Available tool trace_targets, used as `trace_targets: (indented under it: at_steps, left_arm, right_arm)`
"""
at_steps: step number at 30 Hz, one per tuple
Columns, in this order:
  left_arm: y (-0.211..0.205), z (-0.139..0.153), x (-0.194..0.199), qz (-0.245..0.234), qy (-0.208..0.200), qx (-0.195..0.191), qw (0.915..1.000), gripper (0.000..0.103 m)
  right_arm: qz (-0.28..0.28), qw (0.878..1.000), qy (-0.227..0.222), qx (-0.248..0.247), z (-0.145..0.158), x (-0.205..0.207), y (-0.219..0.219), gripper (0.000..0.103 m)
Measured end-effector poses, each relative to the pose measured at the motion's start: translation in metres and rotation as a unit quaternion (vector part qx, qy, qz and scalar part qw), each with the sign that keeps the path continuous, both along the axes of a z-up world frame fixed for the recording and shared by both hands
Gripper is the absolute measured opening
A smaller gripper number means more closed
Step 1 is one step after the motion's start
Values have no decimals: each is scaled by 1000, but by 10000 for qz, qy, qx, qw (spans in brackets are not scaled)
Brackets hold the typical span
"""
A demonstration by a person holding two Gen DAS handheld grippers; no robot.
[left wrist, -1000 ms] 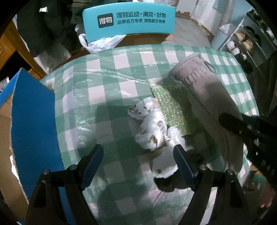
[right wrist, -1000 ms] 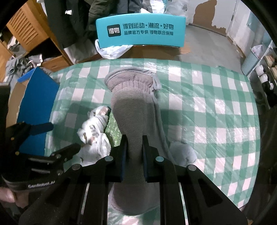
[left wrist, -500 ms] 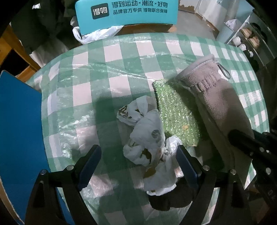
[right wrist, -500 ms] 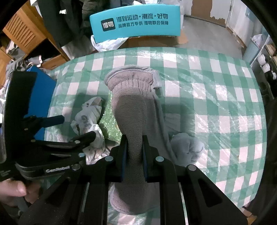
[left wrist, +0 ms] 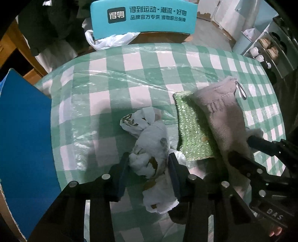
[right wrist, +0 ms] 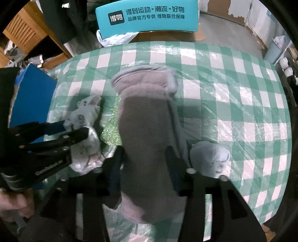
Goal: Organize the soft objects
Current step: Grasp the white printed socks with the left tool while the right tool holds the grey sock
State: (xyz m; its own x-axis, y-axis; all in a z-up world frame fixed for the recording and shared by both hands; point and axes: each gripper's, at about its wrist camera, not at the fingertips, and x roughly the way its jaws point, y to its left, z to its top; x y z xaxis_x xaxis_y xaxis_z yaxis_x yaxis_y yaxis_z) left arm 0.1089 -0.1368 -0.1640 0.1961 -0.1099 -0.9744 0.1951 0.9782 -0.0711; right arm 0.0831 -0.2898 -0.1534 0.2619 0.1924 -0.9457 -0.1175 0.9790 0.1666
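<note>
A crumpled white cloth (left wrist: 150, 141) with brown prints lies on the green-checked table (left wrist: 115, 78). My left gripper (left wrist: 148, 167) points down over it. Its jaws are closing, and both pads touch the cloth's sides. Beside the cloth a green glittery sponge (left wrist: 193, 134) lies partly under a grey fleece mitten (right wrist: 149, 111). My right gripper (right wrist: 145, 162) straddles the mitten, its jaws opening around the fleece. In the right wrist view the left gripper (right wrist: 74, 127) grips the white cloth (right wrist: 83, 119) at the left. The right gripper (left wrist: 240, 148) also appears at the right of the left wrist view.
A blue board (left wrist: 24, 139) stands off the table's left edge. A teal printed box (left wrist: 143, 16) and a white plastic bag (left wrist: 111, 40) sit behind the table. Shelves with cups (left wrist: 264, 50) are at the right. A grey soft lump (right wrist: 210, 158) lies right of the mitten.
The left jaws have come together from wide apart onto the white cloth. The right jaws, which pinched the mitten tightly, have spread, and the mitten has widened between them.
</note>
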Motion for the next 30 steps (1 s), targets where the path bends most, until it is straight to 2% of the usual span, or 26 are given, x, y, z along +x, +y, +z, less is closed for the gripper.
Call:
trace_targets:
  at_steps: [9,17,22,26,30]
  left_arm:
    - [9,-2,-1,61,6,9,10000,41]
    - [11,-1,1,33,35,-14,10000,41]
    - [12,2,-2,-5,-4,14,10000,41]
    - [14,5,-5,-46,-50,38,10000,41]
    - [16,11,-8,-81,-125,57,9999,40]
  right_arm:
    - [-32,9994,87,-334,-16,6,7,68]
    - [125,9980,210,-584,-40,11,15,68]
    - [62,9987,208,-471,-39,11,8,49]
    - [9,9993,147,-351,-29,12,2,25]
    - [-58,9995,89,-293,-20,10,-2,20]
